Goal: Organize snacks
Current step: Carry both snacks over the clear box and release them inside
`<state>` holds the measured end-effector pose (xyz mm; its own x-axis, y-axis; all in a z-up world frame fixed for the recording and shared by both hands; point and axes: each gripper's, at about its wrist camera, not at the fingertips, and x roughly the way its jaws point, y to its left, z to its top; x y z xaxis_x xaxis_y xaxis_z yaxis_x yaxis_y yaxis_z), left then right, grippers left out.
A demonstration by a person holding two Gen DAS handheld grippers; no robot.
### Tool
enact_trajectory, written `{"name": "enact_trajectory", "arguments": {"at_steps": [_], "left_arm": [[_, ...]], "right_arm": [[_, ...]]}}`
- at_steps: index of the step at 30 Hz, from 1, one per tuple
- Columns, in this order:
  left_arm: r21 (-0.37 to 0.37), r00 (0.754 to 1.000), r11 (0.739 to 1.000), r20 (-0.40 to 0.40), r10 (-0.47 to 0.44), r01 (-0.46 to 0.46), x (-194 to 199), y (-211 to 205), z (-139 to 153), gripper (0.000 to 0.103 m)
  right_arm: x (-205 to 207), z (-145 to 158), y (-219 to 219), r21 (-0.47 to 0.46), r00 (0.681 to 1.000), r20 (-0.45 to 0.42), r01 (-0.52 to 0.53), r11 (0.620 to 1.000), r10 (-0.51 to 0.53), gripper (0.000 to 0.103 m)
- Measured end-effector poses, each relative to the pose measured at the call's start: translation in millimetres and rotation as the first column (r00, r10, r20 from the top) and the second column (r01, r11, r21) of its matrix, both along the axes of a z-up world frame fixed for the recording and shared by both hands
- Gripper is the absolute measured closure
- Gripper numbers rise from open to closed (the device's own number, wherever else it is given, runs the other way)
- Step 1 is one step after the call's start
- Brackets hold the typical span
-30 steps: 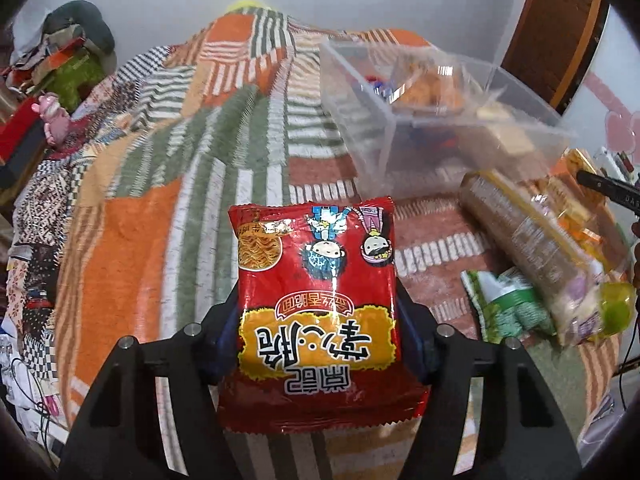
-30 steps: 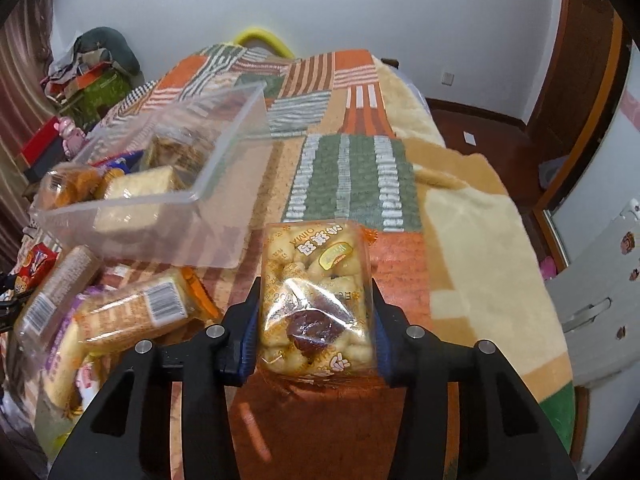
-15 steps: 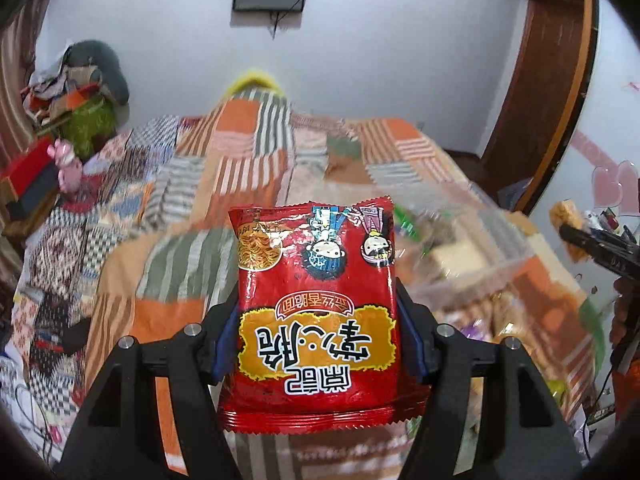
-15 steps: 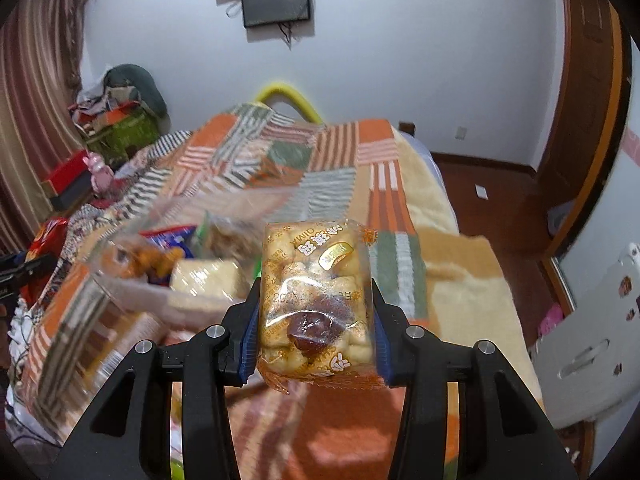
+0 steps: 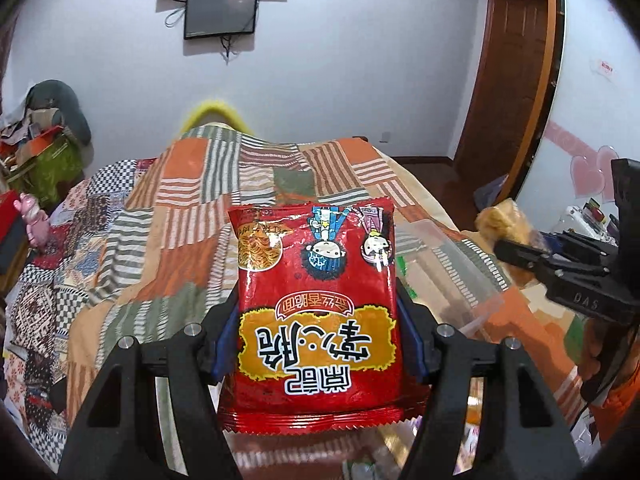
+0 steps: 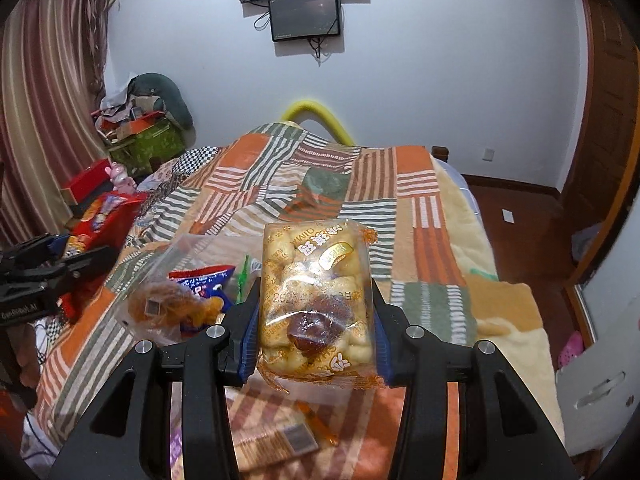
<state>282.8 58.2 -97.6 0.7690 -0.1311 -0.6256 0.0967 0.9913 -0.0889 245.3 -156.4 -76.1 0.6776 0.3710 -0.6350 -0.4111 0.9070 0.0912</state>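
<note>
My left gripper (image 5: 316,320) is shut on a red noodle snack packet (image 5: 316,256), held upside down above the bed. My right gripper (image 6: 316,312) is shut on a clear bag of yellow pastries (image 6: 316,276). Each gripper shows in the other view: the right one with its bag at the right edge (image 5: 560,260), the left one with the red packet at the left edge (image 6: 48,276). A clear plastic box (image 6: 192,276) holding several snacks sits on the bed below, between the grippers; its rim shows in the left wrist view (image 5: 452,264).
A patchwork blanket (image 6: 320,184) covers the bed. More snack packs (image 6: 280,440) lie below the right gripper. Clutter and a green box (image 6: 148,144) stand at the left wall; a door (image 5: 516,72) is at the right.
Both grippers have lifted and tilted upward with their packets; the box and loose snacks dropped low in view, and the wall and screens came into sight.
</note>
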Motion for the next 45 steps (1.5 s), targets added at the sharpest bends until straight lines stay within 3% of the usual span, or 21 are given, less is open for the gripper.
{"name": "enact_trajectory", "arguments": {"at_steps": [12, 17, 21, 25, 29, 35, 41, 45], "left_arm": [[-0.031, 0.994, 0.999, -0.108, -0.034, 0.031, 63, -20, -38, 0.038], [-0.023, 0.988, 0.999, -0.152, -0.037, 0.034, 74, -27, -52, 0.037], [-0.009, 0.988, 0.999, -0.144, -0.053, 0.052, 72, -31, -52, 0.033], [-0.007, 0.991, 0.998, -0.118, -0.064, 0.064, 61, -33, -42, 0.031], [-0.039, 0.993, 0.997, -0.092, -0.071, 0.067, 40, -29, -23, 0.030], [-0.027, 0.996, 0.998, -0.060, -0.065, 0.064, -5, -21, -3, 0.026], [0.013, 0.996, 0.999, -0.069, -0.048, 0.049, -62, -7, -4, 0.019], [0.034, 0.993, 0.999, -0.114, -0.025, 0.029, -93, -2, -17, 0.019]], "right_arm": [[35, -34, 23, -0.036, 0.994, -0.107, -0.032, 0.999, 0.028, 0.061], [40, -44, 29, -0.071, 0.991, -0.127, -0.044, 0.997, 0.035, 0.061], [42, -46, 26, -0.078, 0.992, -0.125, -0.016, 0.997, 0.006, 0.060], [38, -36, 20, -0.066, 0.993, -0.114, -0.017, 0.998, 0.009, 0.052], [27, -22, 12, -0.053, 0.996, -0.090, -0.021, 0.998, 0.016, 0.051], [-4, 1, 1, -0.050, 0.998, -0.041, -0.039, 0.998, 0.037, 0.050], [-43, 23, -10, -0.058, 0.998, 0.012, -0.060, 0.997, 0.061, 0.043], [-64, 23, -17, -0.042, 0.998, 0.000, -0.065, 0.997, 0.065, 0.042]]}}
